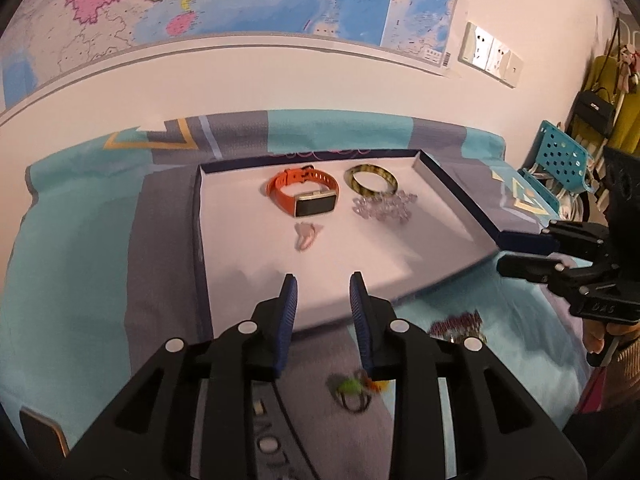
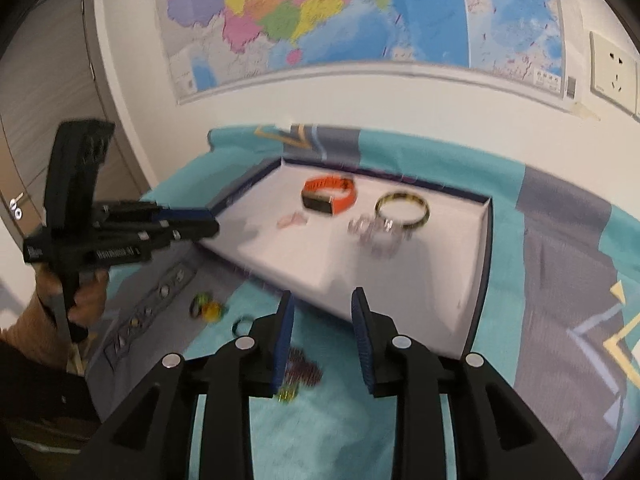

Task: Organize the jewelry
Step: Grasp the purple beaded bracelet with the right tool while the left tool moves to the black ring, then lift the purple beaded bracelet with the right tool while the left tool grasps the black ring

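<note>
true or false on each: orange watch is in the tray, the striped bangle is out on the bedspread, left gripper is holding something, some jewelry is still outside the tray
1. The orange watch lies in the tray. True.
2. The striped bangle lies on the bedspread. False: it is in the tray, beside the clear bead bracelet.
3. The left gripper holds something. False: its jaws stand apart with nothing between them.
4. Some jewelry is outside the tray. True: a green hair tie and a dark red beaded piece lie on the bedspread.

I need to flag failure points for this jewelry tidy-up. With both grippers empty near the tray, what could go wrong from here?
1. The hair ties and dark red piece lie loose on soft, patterned bedding; the jaws could snag cloth or lose them.
2. The tray rests on that bedding and may tip if its rim is pressed.
3. The clear bead bracelet touches the bangle; a new drop could tangle them.
</note>
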Action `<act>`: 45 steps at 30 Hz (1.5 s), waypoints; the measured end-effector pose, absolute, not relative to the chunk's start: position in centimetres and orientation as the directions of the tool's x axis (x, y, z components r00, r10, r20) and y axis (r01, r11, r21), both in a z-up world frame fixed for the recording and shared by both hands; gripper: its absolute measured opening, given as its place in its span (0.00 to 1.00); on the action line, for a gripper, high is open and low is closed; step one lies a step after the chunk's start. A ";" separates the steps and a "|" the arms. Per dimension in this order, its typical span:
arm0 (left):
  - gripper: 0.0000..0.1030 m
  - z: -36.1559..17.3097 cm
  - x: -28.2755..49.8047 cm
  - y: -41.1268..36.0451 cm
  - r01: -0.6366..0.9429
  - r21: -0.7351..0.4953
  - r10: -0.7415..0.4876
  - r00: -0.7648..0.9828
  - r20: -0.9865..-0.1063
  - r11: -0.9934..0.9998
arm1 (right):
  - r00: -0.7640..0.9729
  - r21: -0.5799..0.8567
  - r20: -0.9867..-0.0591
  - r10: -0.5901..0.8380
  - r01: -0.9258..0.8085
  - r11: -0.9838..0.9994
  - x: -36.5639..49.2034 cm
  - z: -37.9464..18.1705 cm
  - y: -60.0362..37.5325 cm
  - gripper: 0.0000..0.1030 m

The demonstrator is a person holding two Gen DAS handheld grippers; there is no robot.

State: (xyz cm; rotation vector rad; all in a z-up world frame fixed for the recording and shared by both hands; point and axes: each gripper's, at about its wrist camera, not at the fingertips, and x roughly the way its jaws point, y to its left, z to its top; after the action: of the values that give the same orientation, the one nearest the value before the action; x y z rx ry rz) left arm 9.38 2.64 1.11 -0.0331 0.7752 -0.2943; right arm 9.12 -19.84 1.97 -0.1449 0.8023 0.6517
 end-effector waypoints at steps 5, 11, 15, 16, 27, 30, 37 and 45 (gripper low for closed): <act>0.30 0.3 7.5 3.2 0.247 -0.136 -0.270 0.664 -0.697 0.960 | 0.461 0.163 -0.745 0.482 -0.574 0.802 8.2 -0.4 -20.0 0.27; 0.31 -1.0 6.3 3.4 0.246 -0.141 -0.271 0.642 -0.718 0.959 | 0.438 0.190 -0.763 0.476 -0.552 0.812 7.8 -1.8 -20.0 0.34; 0.33 -1.4 5.9 3.1 0.255 -0.150 -0.282 0.632 -0.721 0.955 | 0.428 0.207 -0.765 0.481 -0.544 0.813 7.8 -2.2 -19.9 0.34; 0.33 -1.5 5.9 3.0 0.258 -0.151 -0.285 0.630 -0.723 0.954 | 0.425 0.212 -0.765 0.484 -0.543 0.812 7.8 -2.3 -19.9 0.34; 0.36 -1.6 5.1 1.2 0.320 -0.124 -0.306 0.616 -0.726 0.939 | 0.407 0.249 -0.760 0.506 -0.537 0.806 7.9 -2.8 -19.9 0.06; 0.36 -1.6 5.0 0.1 0.362 -0.096 -0.314 0.612 -0.726 0.927 | 0.415 0.255 -0.745 0.522 -0.545 0.799 7.7 -2.1 -19.9 0.05; 0.36 -2.4 5.5 -2.8 0.451 -0.059 -0.339 0.572 -0.746 0.891 | 0.456 0.250 -0.695 0.555 -0.571 0.782 7.3 0.4 -19.8 0.05; 0.35 -3.0 6.4 -4.6 0.479 -0.042 -0.337 0.551 -0.764 0.877 | 0.489 0.243 -0.664 0.566 -0.575 0.782 7.4 2.0 -20.1 0.05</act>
State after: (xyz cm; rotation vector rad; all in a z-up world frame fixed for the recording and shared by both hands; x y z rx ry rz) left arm 6.40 -4.58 -2.99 0.1791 0.8616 -0.4856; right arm 7.37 -20.11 2.04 -0.0123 0.8026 0.6929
